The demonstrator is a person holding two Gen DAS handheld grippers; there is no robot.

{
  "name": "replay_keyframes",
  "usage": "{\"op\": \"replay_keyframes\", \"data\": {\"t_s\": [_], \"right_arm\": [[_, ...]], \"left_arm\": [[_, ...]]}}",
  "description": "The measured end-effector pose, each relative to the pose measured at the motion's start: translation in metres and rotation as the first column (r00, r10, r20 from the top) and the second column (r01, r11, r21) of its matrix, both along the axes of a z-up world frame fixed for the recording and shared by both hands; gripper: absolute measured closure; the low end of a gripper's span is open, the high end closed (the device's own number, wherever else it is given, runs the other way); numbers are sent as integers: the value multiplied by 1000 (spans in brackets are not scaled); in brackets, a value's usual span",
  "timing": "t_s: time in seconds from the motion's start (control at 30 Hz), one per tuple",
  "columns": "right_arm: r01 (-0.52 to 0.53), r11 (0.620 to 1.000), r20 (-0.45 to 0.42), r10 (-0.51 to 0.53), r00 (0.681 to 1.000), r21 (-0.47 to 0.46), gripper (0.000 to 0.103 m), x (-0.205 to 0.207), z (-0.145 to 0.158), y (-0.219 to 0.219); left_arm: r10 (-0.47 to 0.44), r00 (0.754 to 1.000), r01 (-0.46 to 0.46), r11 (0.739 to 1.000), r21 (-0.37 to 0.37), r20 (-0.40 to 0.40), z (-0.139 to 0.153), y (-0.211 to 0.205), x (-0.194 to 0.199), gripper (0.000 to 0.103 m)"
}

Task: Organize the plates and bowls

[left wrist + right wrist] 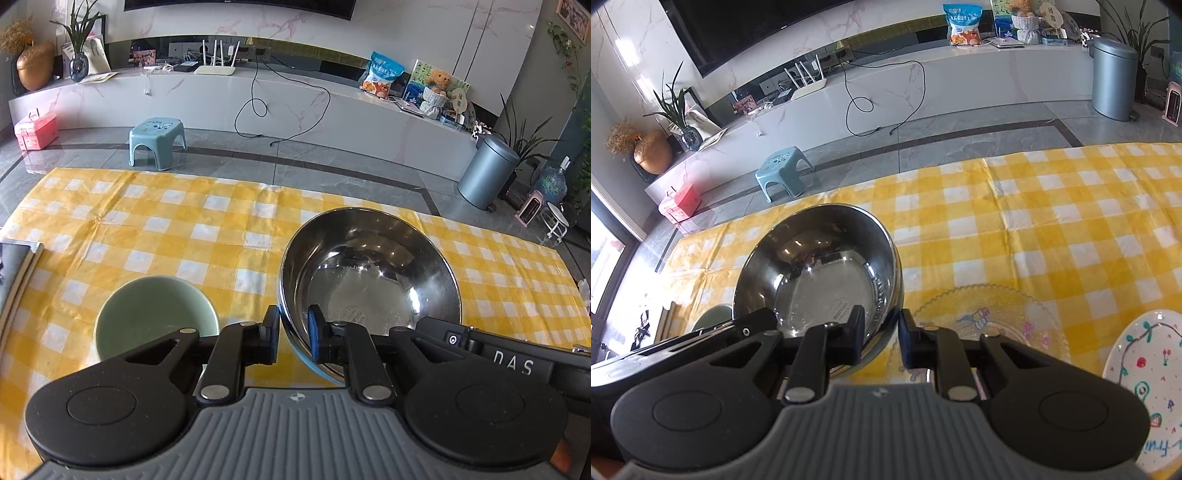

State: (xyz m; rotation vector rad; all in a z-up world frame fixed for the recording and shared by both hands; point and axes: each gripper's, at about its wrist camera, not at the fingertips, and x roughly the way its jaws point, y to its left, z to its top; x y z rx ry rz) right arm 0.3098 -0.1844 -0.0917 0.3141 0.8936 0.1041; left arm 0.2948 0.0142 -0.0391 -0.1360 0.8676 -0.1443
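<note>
Both grippers straddled the steel bowl (369, 273): the left gripper (293, 334) had its fingers either side of the bowl's left rim, the right gripper (882, 334) either side of its right rim, jaws narrowed around it; firm contact was unclear. Left of the bowl sat a green bowl (155, 314); right of it lay a clear glass plate (990, 317) and a painted white plate (1145, 369).

Both views are bright with daylight; in the right wrist view a window (605, 254) at the far left is blown out to white; glare streaks the glossy marble wall (635, 48) and the steel bowl (369, 273) carries sharp highlights and mirrored reflections; fisheye distortion bends the checked tablecloth (147, 221) and far console; corners darken; focus is crisp throughout.
</note>
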Motion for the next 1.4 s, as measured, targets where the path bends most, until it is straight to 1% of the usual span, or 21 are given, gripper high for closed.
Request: {"op": "replay_keyframes", "data": {"t_s": [0.1, 0.23, 0.37, 0.6, 0.83, 1.17, 1.3, 1.4], "right_arm": [[-6, 1000, 6, 6, 1000, -2, 87, -15, 13, 0], [-19, 1000, 39, 20, 999, -14, 88, -37, 31, 1], [-34, 999, 56, 34, 998, 15, 88, -60, 45, 2], [-84, 995, 57, 81, 995, 56, 88, -111, 50, 15], [-129, 986, 69, 123, 990, 103, 88, -156, 55, 17], [-125, 979, 51, 118, 992, 159, 91, -197, 46, 11], [-134, 980, 38, 130, 991, 145, 91, -207, 40, 16], [-142, 981, 21, 141, 990, 135, 92, -212, 33, 21]], "left_arm": [[2, 1000, -2, 1000, -2, 1, 10, 1, -13, 86], [16, 1000, -16, 999, -29, 16, 26, 8, -33, 86], [36, 999, -35, 999, -41, 30, 37, 18, -59, 86], [86, 996, -85, 996, -39, 30, 46, 32, -109, 86], [129, 991, -127, 988, -83, 20, 53, 47, -153, 86], [155, 988, -155, 984, -83, -9, 42, 51, -198, 86], [162, 986, -164, 984, -71, -35, 35, 51, -208, 86], [171, 984, -175, 981, -78, -57, 27, 56, -216, 85]]}}
